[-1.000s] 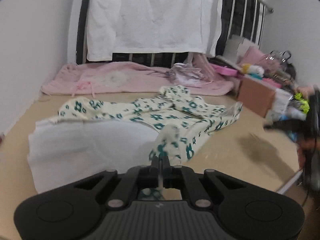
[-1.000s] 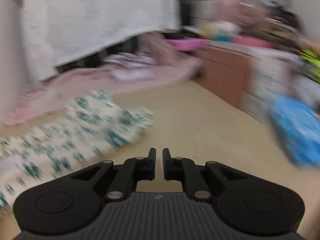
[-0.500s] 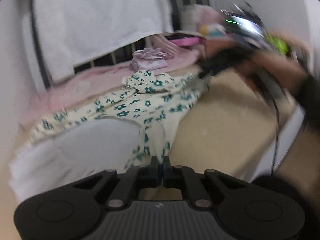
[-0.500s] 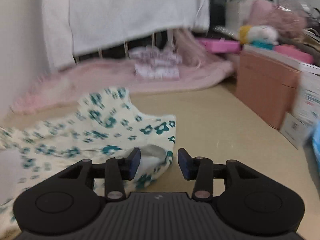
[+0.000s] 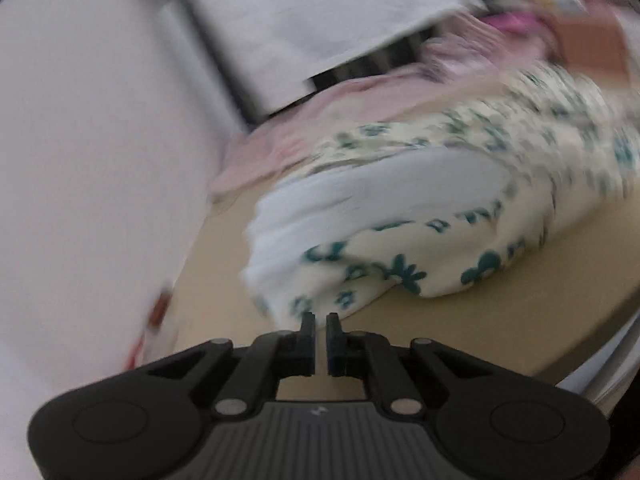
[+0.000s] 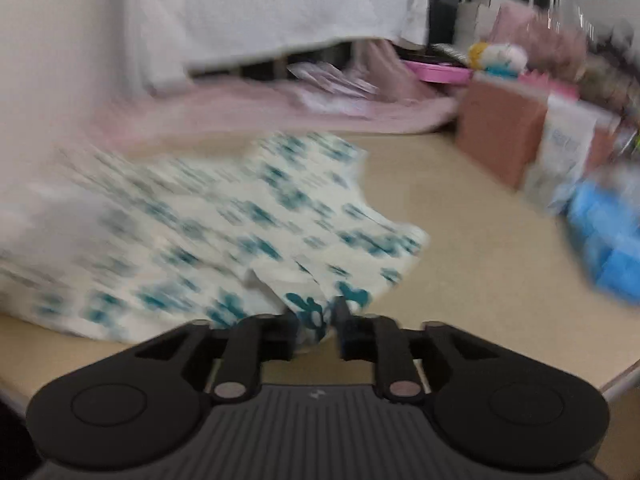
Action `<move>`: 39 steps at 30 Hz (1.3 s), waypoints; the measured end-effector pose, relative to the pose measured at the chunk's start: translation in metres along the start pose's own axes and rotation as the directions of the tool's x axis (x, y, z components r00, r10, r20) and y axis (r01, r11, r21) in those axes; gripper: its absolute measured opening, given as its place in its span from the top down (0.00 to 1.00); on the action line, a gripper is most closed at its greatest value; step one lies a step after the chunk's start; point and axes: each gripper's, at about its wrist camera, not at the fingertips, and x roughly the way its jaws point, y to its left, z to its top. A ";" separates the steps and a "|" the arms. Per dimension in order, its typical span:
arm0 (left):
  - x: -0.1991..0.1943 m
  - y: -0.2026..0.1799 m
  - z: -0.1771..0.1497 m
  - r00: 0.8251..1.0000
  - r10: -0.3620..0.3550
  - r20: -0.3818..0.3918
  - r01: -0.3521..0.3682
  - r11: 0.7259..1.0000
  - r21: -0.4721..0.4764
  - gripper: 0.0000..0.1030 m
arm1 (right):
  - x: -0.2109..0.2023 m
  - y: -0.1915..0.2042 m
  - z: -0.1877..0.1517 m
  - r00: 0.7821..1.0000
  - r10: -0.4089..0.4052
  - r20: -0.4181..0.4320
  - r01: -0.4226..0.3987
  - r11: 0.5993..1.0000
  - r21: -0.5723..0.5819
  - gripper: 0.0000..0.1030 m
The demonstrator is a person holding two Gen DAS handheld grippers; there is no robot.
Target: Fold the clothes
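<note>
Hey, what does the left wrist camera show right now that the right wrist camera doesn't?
Only the left wrist view shows the left gripper, its fingers nearly together with nothing visible between them, and the garment's plain white inner side turned up.

Only the right wrist view shows the right gripper, closing with a fold of the floral cloth between its fingers, plus the brown box and blue package.

Both show the floral garment, the tan surface, the pink blanket and the hanging white cloth.
</note>
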 end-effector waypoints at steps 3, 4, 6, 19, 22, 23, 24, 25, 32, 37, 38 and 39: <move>-0.017 0.021 0.016 0.992 -0.118 0.051 0.125 0.974 -0.190 0.91 | -0.034 -0.017 0.016 0.991 0.089 0.102 -0.091 0.996 0.017 0.70; -0.018 0.015 0.025 0.985 -0.155 0.080 0.168 0.966 -0.196 0.91 | -0.034 -0.020 0.024 0.987 0.104 0.125 -0.107 0.994 0.019 0.70; -0.009 -0.007 0.046 0.964 -0.239 0.112 0.258 0.946 -0.195 0.88 | -0.010 -0.014 0.038 0.989 0.113 0.099 -0.113 0.994 -0.004 0.70; 0.017 -0.032 0.098 0.950 -0.298 0.089 0.308 0.942 -0.133 0.60 | 0.051 0.037 0.083 0.999 0.038 0.008 -0.035 0.962 -0.271 0.48; 0.040 -0.022 0.151 0.933 -0.327 0.147 0.352 0.916 -0.193 0.46 | 0.070 0.062 0.110 0.985 0.162 0.052 -0.116 0.861 -0.495 0.46; 0.059 -0.028 0.163 0.930 -0.349 0.120 0.367 0.908 -0.202 0.47 | 0.094 0.074 0.112 0.985 0.174 0.000 -0.141 0.797 -0.588 0.46; 0.080 -0.037 0.172 0.934 -0.351 0.072 0.358 0.908 -0.216 0.50 | 0.118 0.086 0.114 0.983 0.177 -0.056 -0.168 0.721 -0.672 0.49; 0.099 -0.048 0.176 0.948 -0.317 0.022 0.313 0.921 -0.233 0.59 | 0.142 0.097 0.116 0.978 0.174 -0.112 -0.198 0.637 -0.745 0.52; 0.154 -0.097 0.146 0.962 -0.256 -0.097 0.237 0.957 -0.168 0.64 | 0.240 0.092 0.169 0.959 0.108 -0.262 -0.245 0.782 -0.573 0.92; 0.164 -0.045 0.171 0.939 -0.342 -0.046 0.305 0.885 -0.351 0.47 | 0.218 0.064 0.174 0.987 0.076 -0.139 -0.133 0.875 -0.465 0.86; 0.173 -0.036 0.180 0.940 -0.340 -0.041 0.298 0.872 -0.388 0.47 | 0.207 0.056 0.172 0.983 0.122 -0.141 -0.171 0.886 -0.430 0.76; 0.187 -0.034 0.190 0.939 -0.339 -0.063 0.289 0.872 -0.396 0.48 | 0.204 0.052 0.171 0.979 0.135 -0.153 -0.187 0.894 -0.407 0.62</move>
